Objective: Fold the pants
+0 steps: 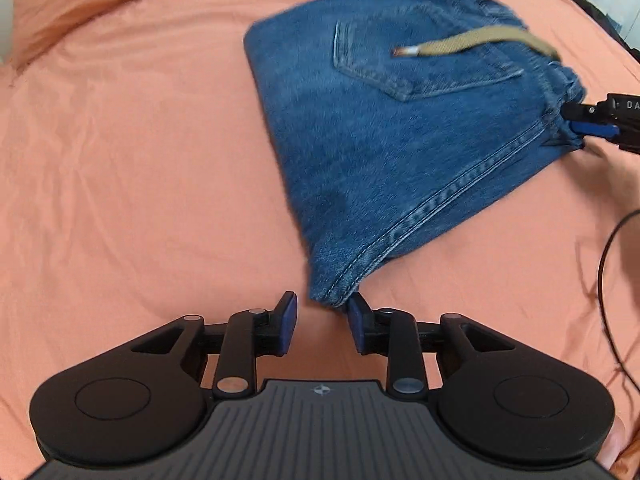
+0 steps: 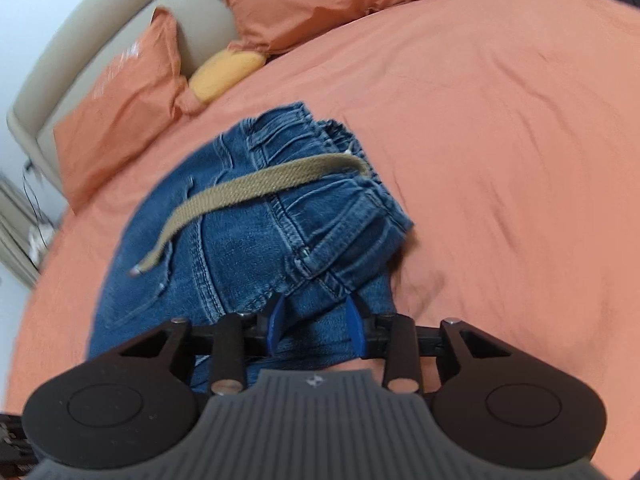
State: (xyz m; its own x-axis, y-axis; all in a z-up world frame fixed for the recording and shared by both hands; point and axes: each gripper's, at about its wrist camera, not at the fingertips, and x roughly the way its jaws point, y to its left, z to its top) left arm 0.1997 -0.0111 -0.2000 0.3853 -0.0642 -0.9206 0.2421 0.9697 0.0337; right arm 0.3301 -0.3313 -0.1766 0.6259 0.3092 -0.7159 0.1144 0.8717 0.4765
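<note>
White letters "DA", cut off by the frame edge, on the black body of the right claw (image 1: pixel 576 120) in the left wrist view. Small four-point emblem on each ribbed grey claw housing (image 2: pixel 312 420). No other legible text.

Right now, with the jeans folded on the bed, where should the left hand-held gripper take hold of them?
Probably the near folded corner of the jeans, just ahead of the left hand-held gripper. It comes to a stitched point there, so slide the open fingers straight forward onto it, low along the sheet.
</note>
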